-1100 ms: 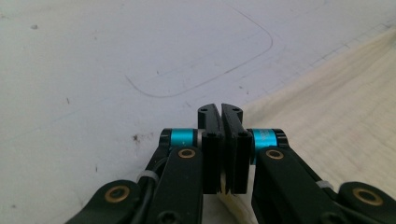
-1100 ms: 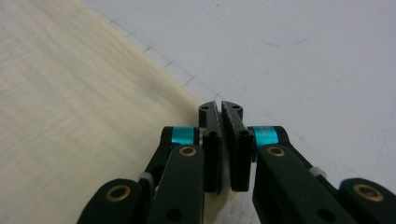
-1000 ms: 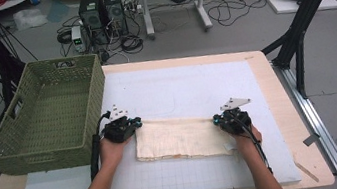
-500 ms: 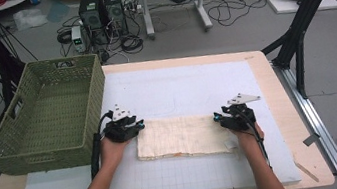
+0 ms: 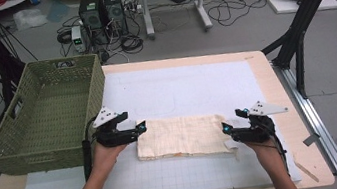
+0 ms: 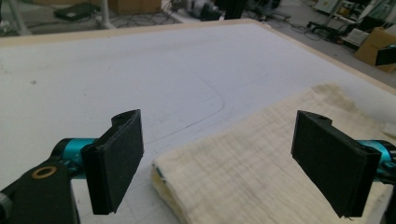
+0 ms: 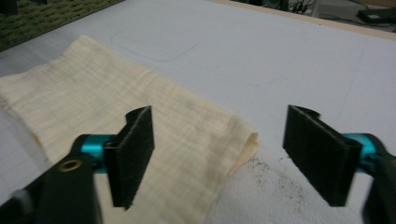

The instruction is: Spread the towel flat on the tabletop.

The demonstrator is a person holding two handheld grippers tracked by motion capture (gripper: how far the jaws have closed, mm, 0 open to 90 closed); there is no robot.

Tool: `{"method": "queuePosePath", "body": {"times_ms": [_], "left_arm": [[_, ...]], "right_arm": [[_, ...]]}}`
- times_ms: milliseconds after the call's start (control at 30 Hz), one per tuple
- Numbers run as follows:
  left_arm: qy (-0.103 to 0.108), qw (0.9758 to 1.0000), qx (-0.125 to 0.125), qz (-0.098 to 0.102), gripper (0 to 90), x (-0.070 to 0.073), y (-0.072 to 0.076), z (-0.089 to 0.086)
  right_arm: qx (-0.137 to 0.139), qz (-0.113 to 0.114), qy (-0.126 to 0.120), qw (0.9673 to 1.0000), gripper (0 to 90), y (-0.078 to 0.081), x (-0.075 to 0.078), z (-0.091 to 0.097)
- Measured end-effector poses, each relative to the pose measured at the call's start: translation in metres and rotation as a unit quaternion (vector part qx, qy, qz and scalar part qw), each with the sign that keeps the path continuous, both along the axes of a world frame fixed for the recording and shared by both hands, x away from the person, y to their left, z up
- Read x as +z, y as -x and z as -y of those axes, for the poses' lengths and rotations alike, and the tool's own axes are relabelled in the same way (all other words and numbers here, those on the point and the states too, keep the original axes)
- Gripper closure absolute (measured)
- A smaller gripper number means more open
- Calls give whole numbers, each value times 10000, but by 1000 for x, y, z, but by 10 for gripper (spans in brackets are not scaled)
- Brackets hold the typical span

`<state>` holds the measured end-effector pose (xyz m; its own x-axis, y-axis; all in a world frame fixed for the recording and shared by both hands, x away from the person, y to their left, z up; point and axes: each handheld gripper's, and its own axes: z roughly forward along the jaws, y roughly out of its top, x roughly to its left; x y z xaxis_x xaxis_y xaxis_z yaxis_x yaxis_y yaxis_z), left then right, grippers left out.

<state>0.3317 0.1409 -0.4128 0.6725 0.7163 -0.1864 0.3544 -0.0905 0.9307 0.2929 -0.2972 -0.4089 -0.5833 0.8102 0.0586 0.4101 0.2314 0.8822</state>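
**Both claws released, cloth left flat on tabletop**

Folded cream cloth flat on the white mat, near the front edge of the tabletop, between the two claws. Long side runs left to right in the high view.

Left claw – wide open, just off the cloth's left end, nothing between the pads. Left gripper view: cloth corner lying below and between the jaws, no contact with either. Jaws have just been opening.

Right claw – also released, at the cloth's right end. Right gripper view: cloth edge under the left-hand jaw, bare mat with dark specks under the other; pads not pressing on anything. Jaws have just been opening here too.

Versus a second ago: both claws sat clenched low on the cloth ends; now backed off and lifted slightly, right one shifted further out. Cloth unchanged in place and shape.

Green woven basket at the left of the tabletop, well apart from the cloth.
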Motion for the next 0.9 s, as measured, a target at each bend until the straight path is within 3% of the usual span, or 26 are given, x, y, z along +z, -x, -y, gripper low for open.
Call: {"method": "queuePosePath", "body": {"times_ms": [133, 300, 467, 733, 900], "left_arm": [[119, 9999, -56, 94, 174, -1, 8, -4], [101, 9996, -250, 15, 191, -5, 11, -3], [77, 9996, -251, 75, 186, -5, 15, -1], [74, 9995, -245, 180, 185, -2, 18, 0], [27, 9995, -293, 144, 185, -6, 16, 4]], "right_arm": [[7, 87, 140, 9999, 121, 15, 2, 2], [239, 180, 347, 9990, 120, 29, 2, 5], [284, 165, 274, 9991, 114, 30, 0, 5], [263, 216, 398, 9986, 112, 35, 2, 6], [187, 197, 364, 9990, 112, 37, 2, 9]]}}
